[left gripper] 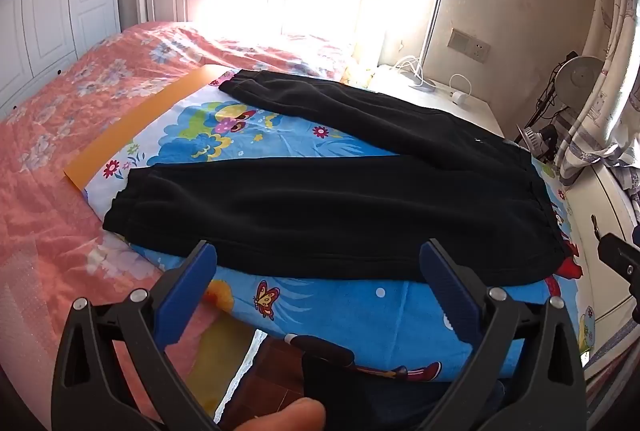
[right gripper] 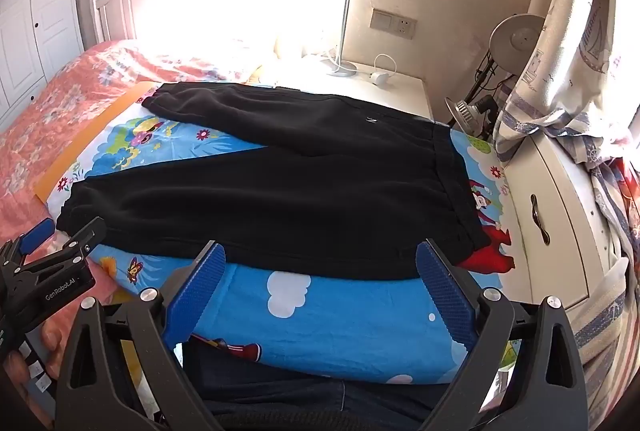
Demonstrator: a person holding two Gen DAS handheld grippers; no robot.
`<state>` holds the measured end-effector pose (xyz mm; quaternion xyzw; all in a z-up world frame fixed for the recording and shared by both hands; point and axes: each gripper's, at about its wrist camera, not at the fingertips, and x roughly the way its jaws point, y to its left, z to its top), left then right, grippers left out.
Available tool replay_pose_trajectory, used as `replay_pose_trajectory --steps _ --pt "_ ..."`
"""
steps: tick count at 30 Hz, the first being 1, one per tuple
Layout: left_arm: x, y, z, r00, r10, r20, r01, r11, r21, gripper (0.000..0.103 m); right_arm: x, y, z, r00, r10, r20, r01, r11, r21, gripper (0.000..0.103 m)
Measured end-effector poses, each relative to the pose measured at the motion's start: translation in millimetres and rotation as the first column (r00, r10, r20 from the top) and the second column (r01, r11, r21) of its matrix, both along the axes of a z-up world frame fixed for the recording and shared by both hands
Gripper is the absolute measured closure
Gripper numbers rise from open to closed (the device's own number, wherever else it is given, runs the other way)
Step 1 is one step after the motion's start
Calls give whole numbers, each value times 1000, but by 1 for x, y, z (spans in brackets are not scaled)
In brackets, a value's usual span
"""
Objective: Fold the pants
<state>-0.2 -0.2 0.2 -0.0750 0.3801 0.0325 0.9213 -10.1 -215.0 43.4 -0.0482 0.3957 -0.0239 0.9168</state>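
Black sweatpants (left gripper: 340, 207) lie flat on a blue cartoon sheet (left gripper: 360, 315) on the bed, legs spread in a V toward the left, waistband at the right. They also show in the right wrist view (right gripper: 300, 199). My left gripper (left gripper: 320, 263) is open and empty, hovering just in front of the near leg's lower edge. My right gripper (right gripper: 320, 263) is open and empty, in front of the near edge close to the waistband (right gripper: 452, 183). The left gripper (right gripper: 60, 243) also shows at the left of the right wrist view, near the near leg's cuff.
A pink floral bedspread (left gripper: 60, 119) covers the bed to the left. An orange board (left gripper: 132, 123) lies under the sheet's far left edge. A white nightstand (right gripper: 380, 91) and a white cabinet (right gripper: 552, 215) stand on the right, with a desk lamp (right gripper: 516, 39) and a curtain (right gripper: 568, 51).
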Motion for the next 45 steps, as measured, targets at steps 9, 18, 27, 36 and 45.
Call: replay_pose_trajectory --steps 9,18,27,36,45 --pt "-5 1 0 1000 -10 -4 10 1000 -5 2 -3 -2 1 1000 4 -4 -4 1000 9 10" --pt "1 -1 -5 1000 -11 -8 11 1000 8 2 -1 0 -1 1000 0 -3 0 1000 12 10" --pt "1 -1 -5 1000 -11 -9 11 1000 9 2 -1 -4 -1 1000 -1 -3 1 1000 16 10" --pt "-2 -1 -4 1000 -11 -6 11 1000 21 2 -1 -5 -3 1000 0 -6 0 1000 22 10" --pt "-1 -1 -4 1000 -7 -8 8 1000 25 2 -1 -3 -6 1000 1 -6 -1 1000 23 10"
